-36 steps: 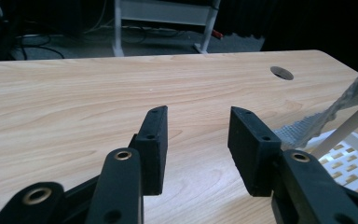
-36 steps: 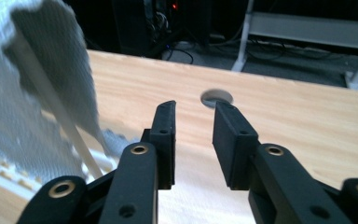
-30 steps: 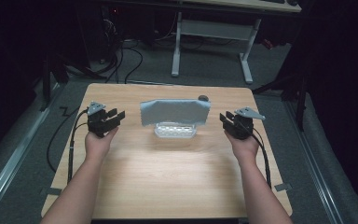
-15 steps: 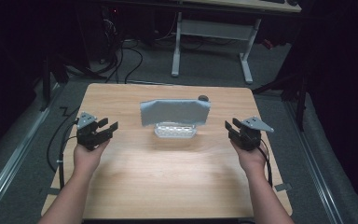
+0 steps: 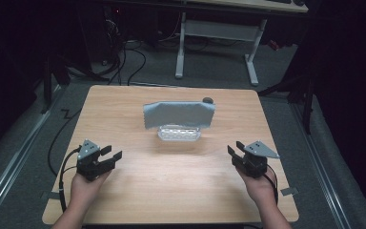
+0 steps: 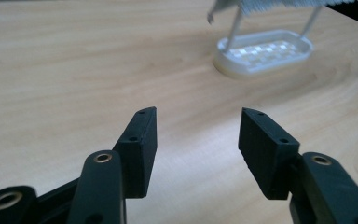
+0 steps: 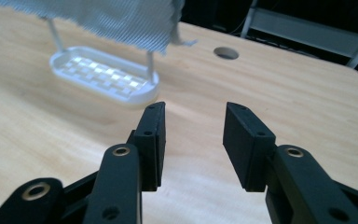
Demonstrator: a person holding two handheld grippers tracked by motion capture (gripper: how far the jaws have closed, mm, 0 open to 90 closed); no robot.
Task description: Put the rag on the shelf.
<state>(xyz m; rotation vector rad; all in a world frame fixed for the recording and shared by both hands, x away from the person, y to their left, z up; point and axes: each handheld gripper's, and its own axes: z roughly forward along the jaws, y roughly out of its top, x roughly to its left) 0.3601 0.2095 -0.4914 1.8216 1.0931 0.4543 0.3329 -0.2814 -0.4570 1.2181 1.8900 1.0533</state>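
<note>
**Cloth left draped on the rack as both grippers are drawn back**

A grey cloth (image 5: 179,115) is seen hung over a small white rack (image 5: 178,133) near the middle of the table (image 5: 171,191), its lower edge clear of the rack's oval base. In the left gripper view the rack (image 6: 265,52) lies well ahead of the jaws and off to their right; in the right gripper view the rack (image 7: 105,73) lies ahead and to the left, with the cloth (image 7: 98,18) hanging above it.

The left gripper (image 5: 108,158) and the right gripper (image 5: 234,152) are now held well apart from the rack, nearer the person's edge of the table than a second ago, when they flanked the cloth closely. Both sets of jaws are spread wide and nothing is held between them. From this retreat the draping is judged to be finished, or a pause before a fresh approach.

A round hole (image 7: 226,52) in the tabletop is noted beyond the right jaws. Nothing lies between either gripper and the rack; only bare wood is crossed. Cables and a desk frame (image 5: 217,36) on the floor beyond are well clear.
</note>
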